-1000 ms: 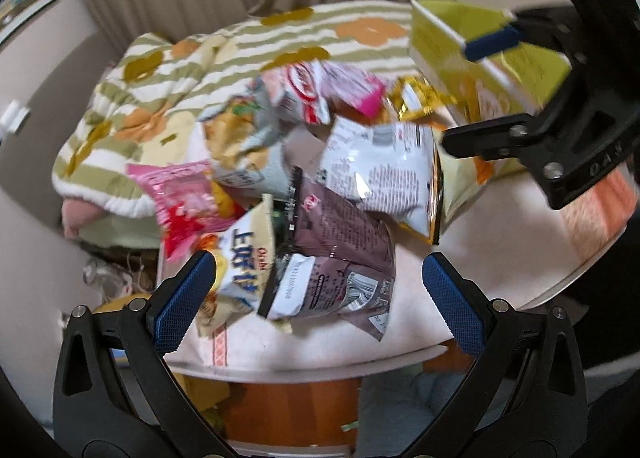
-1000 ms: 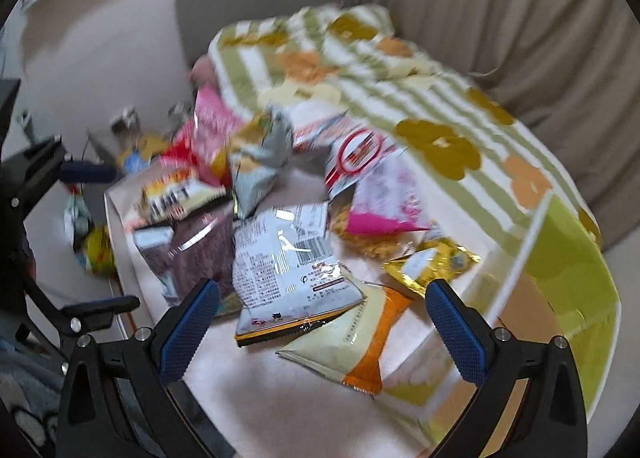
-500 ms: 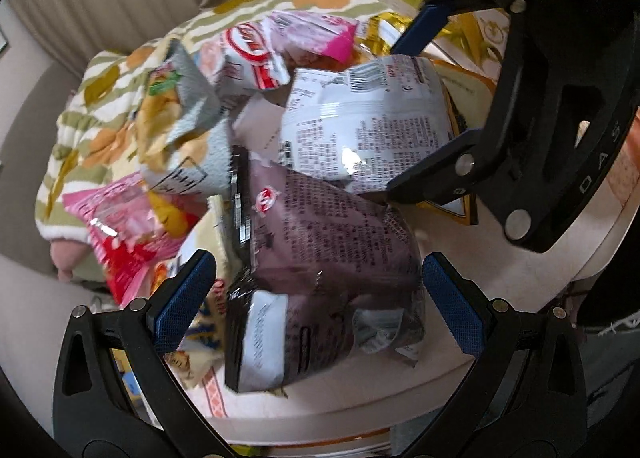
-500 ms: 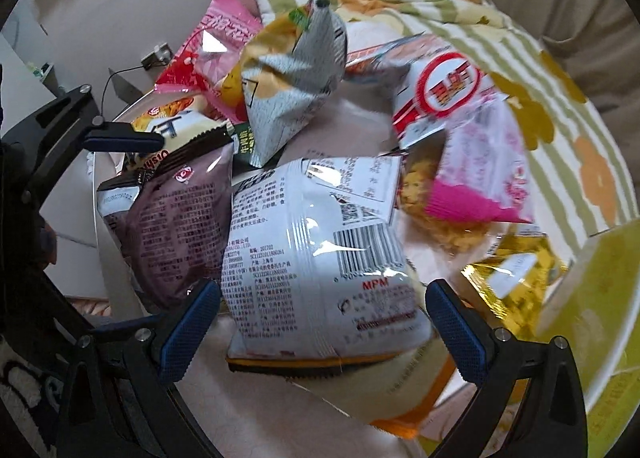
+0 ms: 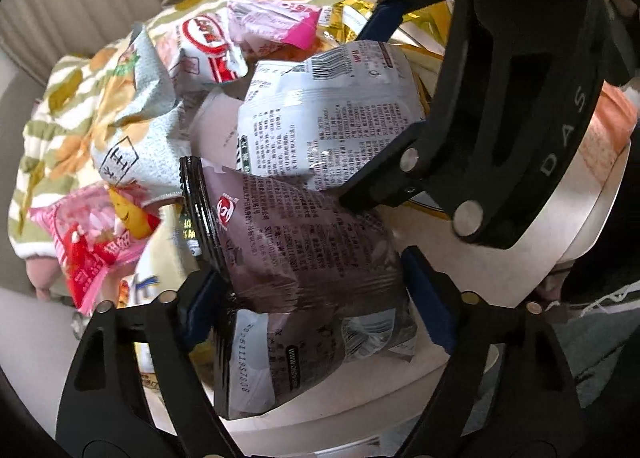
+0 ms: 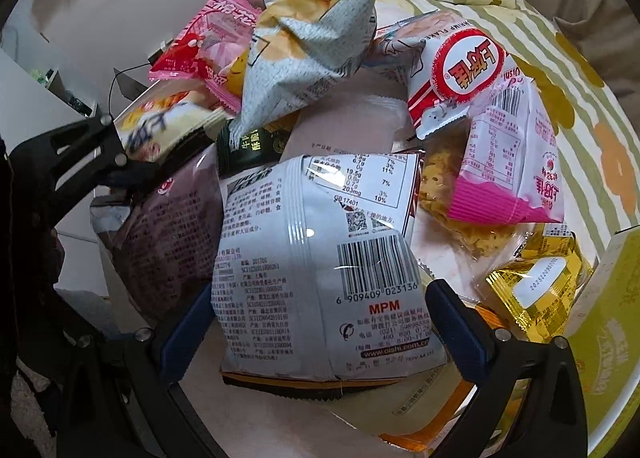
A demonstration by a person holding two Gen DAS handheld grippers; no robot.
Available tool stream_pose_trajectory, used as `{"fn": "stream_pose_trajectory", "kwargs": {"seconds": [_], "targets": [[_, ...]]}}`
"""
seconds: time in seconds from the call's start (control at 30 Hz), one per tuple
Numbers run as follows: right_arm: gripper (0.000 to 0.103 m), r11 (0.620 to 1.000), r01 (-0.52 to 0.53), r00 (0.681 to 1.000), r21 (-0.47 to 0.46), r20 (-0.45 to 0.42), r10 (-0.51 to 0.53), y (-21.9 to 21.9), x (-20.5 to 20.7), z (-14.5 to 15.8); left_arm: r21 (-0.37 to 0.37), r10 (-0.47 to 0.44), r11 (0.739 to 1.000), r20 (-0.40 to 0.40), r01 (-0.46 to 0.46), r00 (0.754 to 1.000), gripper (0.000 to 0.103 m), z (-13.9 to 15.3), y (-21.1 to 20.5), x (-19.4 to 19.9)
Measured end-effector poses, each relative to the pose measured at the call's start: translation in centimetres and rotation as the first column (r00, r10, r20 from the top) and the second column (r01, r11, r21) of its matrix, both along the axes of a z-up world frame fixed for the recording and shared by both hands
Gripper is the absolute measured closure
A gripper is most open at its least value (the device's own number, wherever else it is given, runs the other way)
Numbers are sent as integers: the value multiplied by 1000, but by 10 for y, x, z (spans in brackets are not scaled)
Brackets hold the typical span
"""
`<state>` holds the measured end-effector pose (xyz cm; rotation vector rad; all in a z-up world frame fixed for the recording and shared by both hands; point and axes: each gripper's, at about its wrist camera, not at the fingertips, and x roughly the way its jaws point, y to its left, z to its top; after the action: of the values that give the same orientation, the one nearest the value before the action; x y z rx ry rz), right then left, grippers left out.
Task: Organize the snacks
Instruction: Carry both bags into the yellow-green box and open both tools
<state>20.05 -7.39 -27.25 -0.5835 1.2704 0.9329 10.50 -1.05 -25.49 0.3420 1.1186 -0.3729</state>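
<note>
The left gripper (image 5: pixel 316 302) straddles the purple bag (image 5: pixel 296 258) near the table (image 5: pixel 448 374) edge; its jaws have just been closing and both blue pads (image 5: pixel 430 300) now sit against the bag's sides, which bulge between them. The right wrist view shows only one finger of that gripper, at far left, and the purple bag (image 6: pixel 168 234) in shadow, so the grip cannot be judged from there.

The right gripper (image 6: pixel 320 322) stands over the silver bag (image 6: pixel 320 266) with its jaws wide, a pad on either side of the bag; whether the pads touch it is hard to tell. From the left wrist view the right gripper (image 5: pixel 374 110) looms large at right, one finger past the silver bag (image 5: pixel 328 114), the other in front of it.

Only the right view shows the bag's barcode, the yellow-green box (image 6: pixel 608 338) at right, cut off by the lens, and the gold packet (image 6: pixel 536 290) whole. The grey bag (image 6: pixel 304 54), pink bag (image 6: pixel 512 162) and red-and-white bag (image 6: pixel 460 74) crowd the far side of the table, before a striped quilt (image 6: pixel 568 70). An orange-edged packet (image 6: pixel 420 414) lies mostly hidden under the silver bag. The dark green packet (image 6: pixel 248 146) shows only a corner.
</note>
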Motion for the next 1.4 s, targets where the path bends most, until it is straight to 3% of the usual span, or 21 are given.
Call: {"fn": "stream_pose_trajectory", "kwargs": {"seconds": [0.13,0.27,0.37,0.53,0.77,1.1,1.27,1.4], "targets": [[6,1000,7,1000,22,-29,-6,2,10,-2,-10,13,1000,-8,-13,1000,28,5,7,2],[24,999,-2,999,37,-45,3,8,13,2,-15,24,1000,-3,-24,1000,28,10,11,-1],[30,999,10,998,47,-57,-8,10,19,7,-20,35,999,7,-35,999,28,15,10,-2],[31,992,77,996,95,-42,-73,5,30,27,-43,59,997,35,-58,998,28,35,14,-4],[31,963,208,976,173,33,-216,-22,40,79,-62,72,996,109,-66,991,28,69,10,-2],[31,867,419,877,268,126,-463,-114,27,157,-179,81,983,214,-43,973,28,142,-14,40],[31,803,541,802,251,135,-582,-178,29,172,-242,79,970,264,-13,961,28,178,-52,68],[31,765,593,759,252,144,-635,-230,22,182,-259,61,966,266,11,962,28,187,-93,89]]}}
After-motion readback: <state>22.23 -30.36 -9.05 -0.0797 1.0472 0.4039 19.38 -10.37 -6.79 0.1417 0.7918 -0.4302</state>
